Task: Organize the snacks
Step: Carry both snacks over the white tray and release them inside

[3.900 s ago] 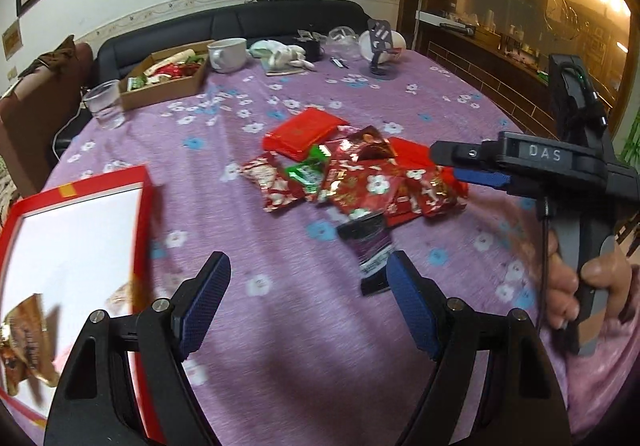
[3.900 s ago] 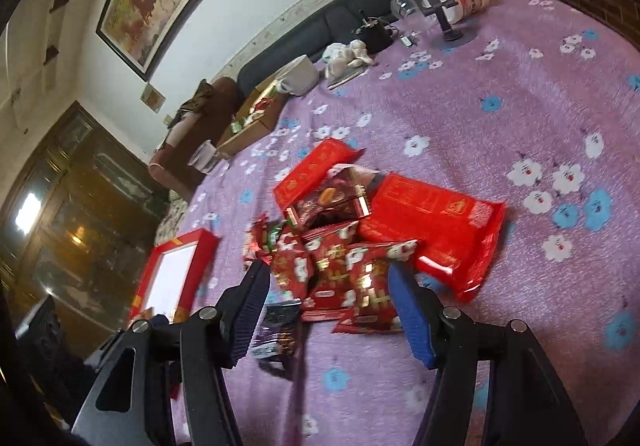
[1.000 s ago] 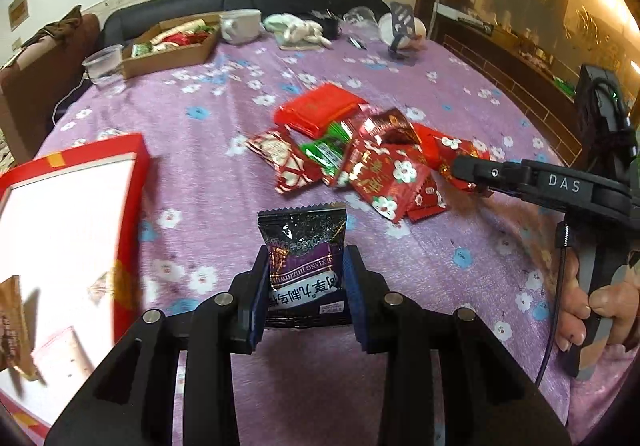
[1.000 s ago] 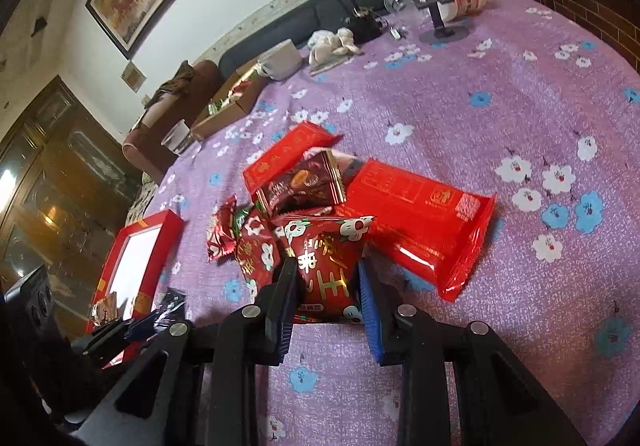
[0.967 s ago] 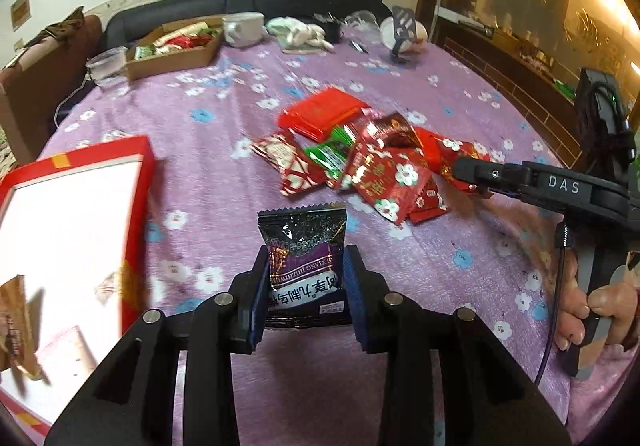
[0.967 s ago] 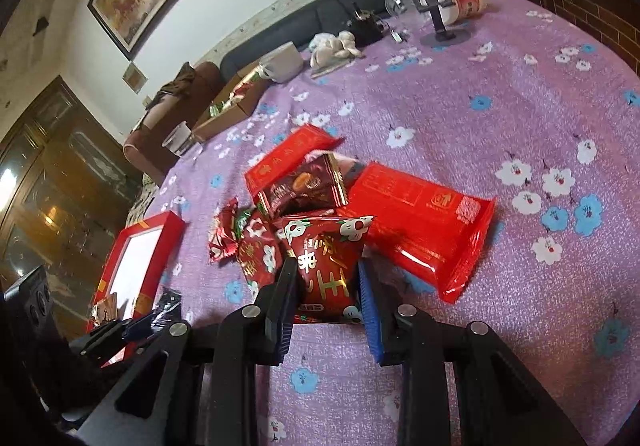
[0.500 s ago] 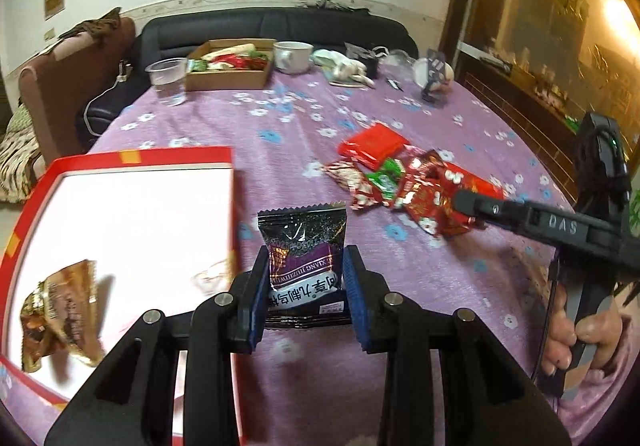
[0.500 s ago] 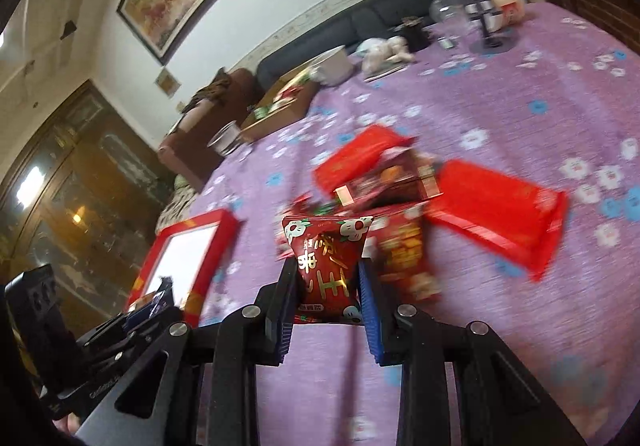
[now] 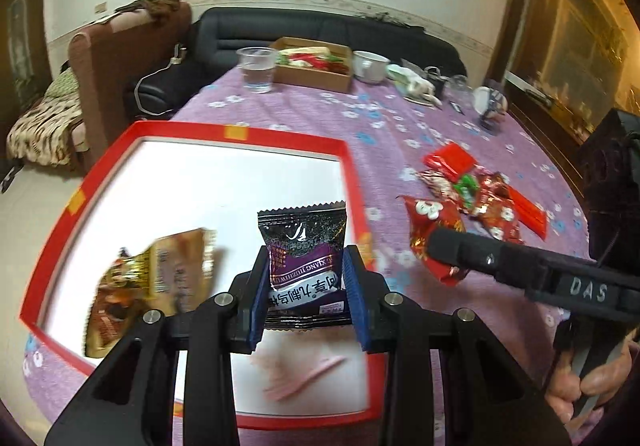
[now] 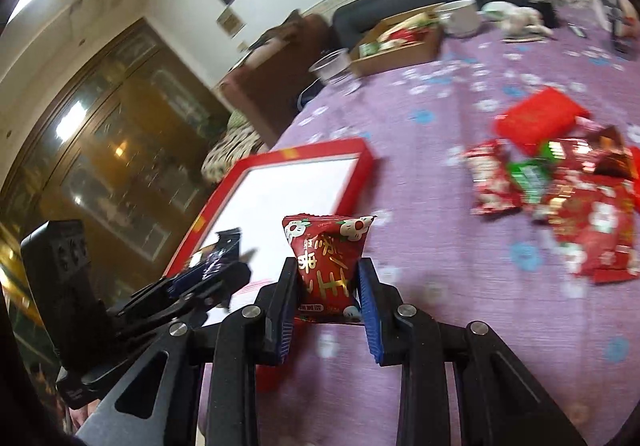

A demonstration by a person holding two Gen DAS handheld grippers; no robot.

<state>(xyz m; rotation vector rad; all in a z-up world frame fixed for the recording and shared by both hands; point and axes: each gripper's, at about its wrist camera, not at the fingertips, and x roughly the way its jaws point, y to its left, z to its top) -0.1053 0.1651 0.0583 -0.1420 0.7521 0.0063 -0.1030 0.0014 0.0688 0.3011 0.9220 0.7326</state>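
Observation:
My left gripper (image 9: 307, 278) is shut on a black and purple snack packet (image 9: 304, 258) and holds it over the red-rimmed white tray (image 9: 236, 133). A gold-brown packet (image 9: 152, 282) lies in the tray at the left. My right gripper (image 10: 328, 282) is shut on a red flowered snack packet (image 10: 326, 258), held above the purple tablecloth beside the tray (image 10: 320, 149). The right gripper also shows in the left wrist view (image 9: 444, 250), and the left gripper in the right wrist view (image 10: 216, 270). A pile of red and green snack packets (image 9: 480, 189) lies on the table to the right.
At the far end of the table stand a plastic cup (image 9: 256, 67), a cardboard box of snacks (image 9: 312, 63) and a white mug (image 9: 370, 63). A black sofa (image 9: 320, 31) and a brown armchair (image 9: 116, 53) stand behind. The tray sits near the table's left edge.
Both grippers have swung left from the snack pile toward the tray, each carrying its packet. The left packet is now over the tray; the right packet is lifted clear of the pile.

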